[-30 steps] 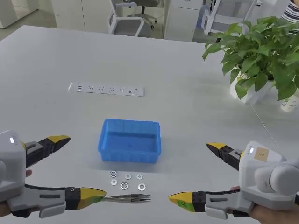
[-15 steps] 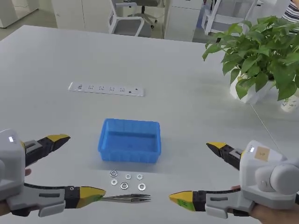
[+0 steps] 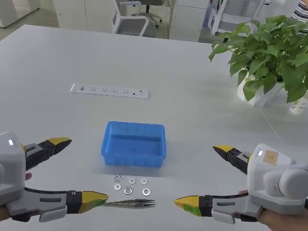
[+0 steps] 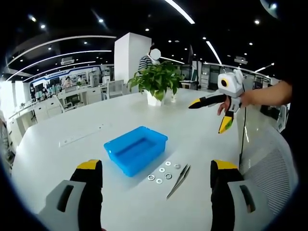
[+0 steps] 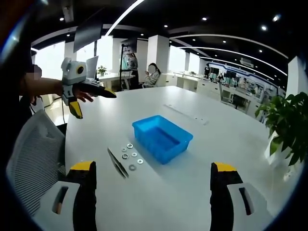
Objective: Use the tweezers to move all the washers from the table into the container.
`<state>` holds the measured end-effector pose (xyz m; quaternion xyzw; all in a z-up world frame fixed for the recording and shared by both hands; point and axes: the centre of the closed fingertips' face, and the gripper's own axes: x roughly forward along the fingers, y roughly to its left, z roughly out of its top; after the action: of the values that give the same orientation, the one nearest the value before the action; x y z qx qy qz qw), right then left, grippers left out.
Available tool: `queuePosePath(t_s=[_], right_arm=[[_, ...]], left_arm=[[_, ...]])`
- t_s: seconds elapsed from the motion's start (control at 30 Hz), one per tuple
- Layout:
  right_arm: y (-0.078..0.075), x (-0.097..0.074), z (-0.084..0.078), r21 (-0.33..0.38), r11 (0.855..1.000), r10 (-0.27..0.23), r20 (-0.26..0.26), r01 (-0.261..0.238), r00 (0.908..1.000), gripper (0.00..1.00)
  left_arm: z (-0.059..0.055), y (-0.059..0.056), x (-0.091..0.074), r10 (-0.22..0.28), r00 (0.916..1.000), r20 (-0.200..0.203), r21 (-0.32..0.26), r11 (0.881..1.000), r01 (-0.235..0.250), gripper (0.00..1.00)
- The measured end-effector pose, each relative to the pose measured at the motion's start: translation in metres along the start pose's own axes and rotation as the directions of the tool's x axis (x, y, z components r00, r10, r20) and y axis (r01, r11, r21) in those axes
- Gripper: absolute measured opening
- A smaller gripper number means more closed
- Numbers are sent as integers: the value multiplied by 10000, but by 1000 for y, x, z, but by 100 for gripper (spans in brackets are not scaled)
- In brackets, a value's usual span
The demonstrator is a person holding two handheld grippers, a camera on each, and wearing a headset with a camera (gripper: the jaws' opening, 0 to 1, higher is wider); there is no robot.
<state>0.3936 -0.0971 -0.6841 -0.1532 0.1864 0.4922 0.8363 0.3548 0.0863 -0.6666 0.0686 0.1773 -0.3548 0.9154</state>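
Note:
Several small metal washers (image 3: 130, 184) lie on the white table just in front of the blue container (image 3: 134, 144), which looks empty. Steel tweezers (image 3: 131, 204) rest on the table right below the washers. My left gripper (image 3: 77, 171) is open at the lower left, its lower jaw tip close to the tweezers' left end. At the lower right my right gripper (image 3: 204, 177) stands open with nothing between its jaws. The left gripper view shows the washers (image 4: 163, 170), tweezers (image 4: 178, 180) and container (image 4: 135, 149); the right gripper view shows the washers (image 5: 129, 155), tweezers (image 5: 117, 163) and container (image 5: 161, 137).
A white power strip (image 3: 109, 91) lies beyond the container. A potted green plant (image 3: 267, 57) stands at the far right of the table (image 3: 192, 106). Office chairs (image 3: 131, 17) stand behind the far edge. A mesh chair back (image 5: 36, 159) is near the person.

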Motion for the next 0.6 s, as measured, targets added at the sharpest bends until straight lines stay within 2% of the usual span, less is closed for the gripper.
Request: queuePosePath(t_s=[0.3, 0.6], right_arm=[[0, 1, -2, -75, 9999, 78, -99, -79, 9999, 100], [1, 4, -3, -372, 9989, 295, -192, -302, 9994, 98]], left_arm=[[-3, -1, 1, -61, 9998, -163, 75, 10000, 62, 99], [-13, -7, 9, -382, 9970, -675, 346, 9986, 406, 96]])
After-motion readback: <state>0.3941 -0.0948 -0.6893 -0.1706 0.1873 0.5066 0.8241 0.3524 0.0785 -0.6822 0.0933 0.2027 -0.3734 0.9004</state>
